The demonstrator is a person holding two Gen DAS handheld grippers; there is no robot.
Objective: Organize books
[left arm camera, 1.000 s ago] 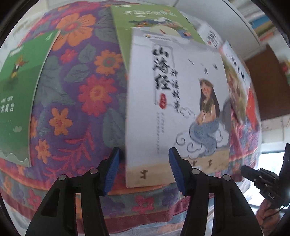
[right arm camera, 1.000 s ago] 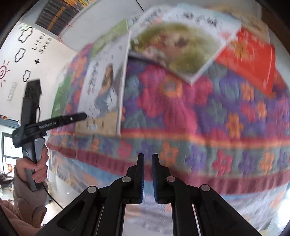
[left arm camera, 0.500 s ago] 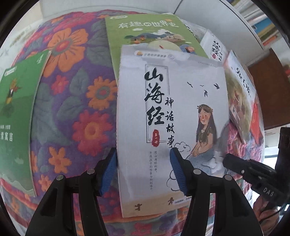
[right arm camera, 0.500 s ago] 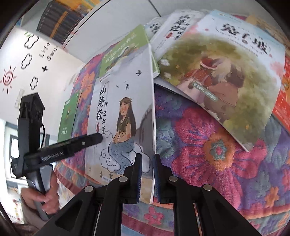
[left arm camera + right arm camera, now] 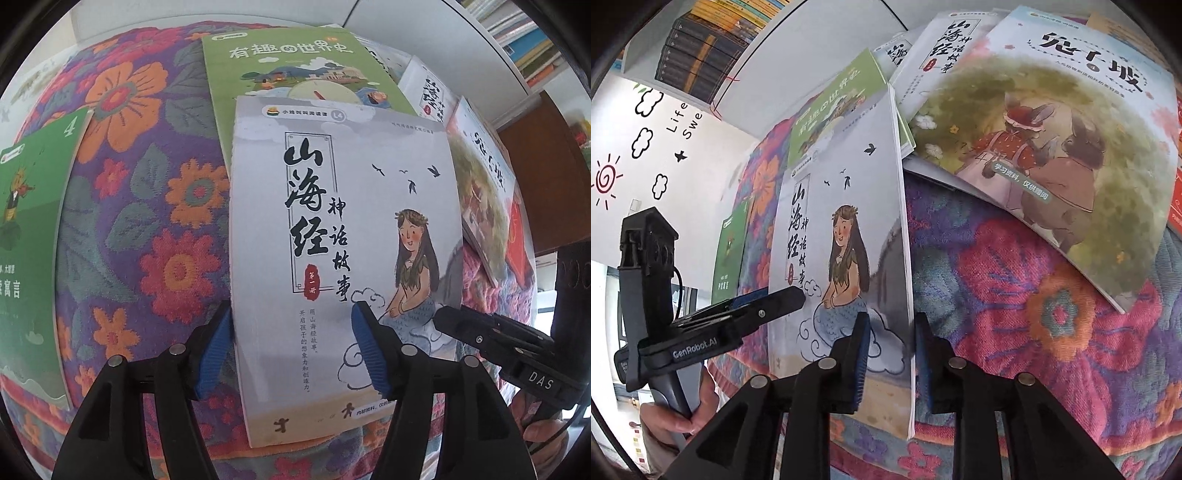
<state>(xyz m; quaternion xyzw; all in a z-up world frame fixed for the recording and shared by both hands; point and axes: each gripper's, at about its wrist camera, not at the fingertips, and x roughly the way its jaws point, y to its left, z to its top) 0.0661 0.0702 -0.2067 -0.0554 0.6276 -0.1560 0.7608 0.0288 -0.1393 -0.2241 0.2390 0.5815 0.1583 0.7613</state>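
In the left wrist view, the left gripper (image 5: 291,350) stands wide open, its two blue-padded fingers (image 5: 214,354) set either side of the left part of a white book (image 5: 343,229) with a long-haired girl drawn on the cover. One pad sits just outside the book's left edge, the other over the cover. Whether either pad touches the book is hard to judge from this angle. The white book lies on a worktop covered by a flowered cloth (image 5: 147,221), its far end overlapping a light green book (image 5: 295,62). A dark green book (image 5: 29,240) lies apart at the left. To the right lie a second white book (image 5: 432,92) and a rabbit picture book (image 5: 480,199), with a red book (image 5: 517,236) past it. The right gripper (image 5: 443,319) reaches in low from the right at the white book's right edge.

In the right wrist view, the right gripper (image 5: 890,354) is partly open, its fingers straddling the right edge of the white book (image 5: 842,240) near the front corner; that edge looks slightly raised off the flowered cloth (image 5: 1015,314). The rabbit picture book (image 5: 1052,147) lies just beside it on the right, resting over the second white book (image 5: 942,48). The light green book (image 5: 834,99) shows behind. The left gripper (image 5: 798,295) comes in from the left over the cover. A bookshelf (image 5: 701,55) stands in the background.
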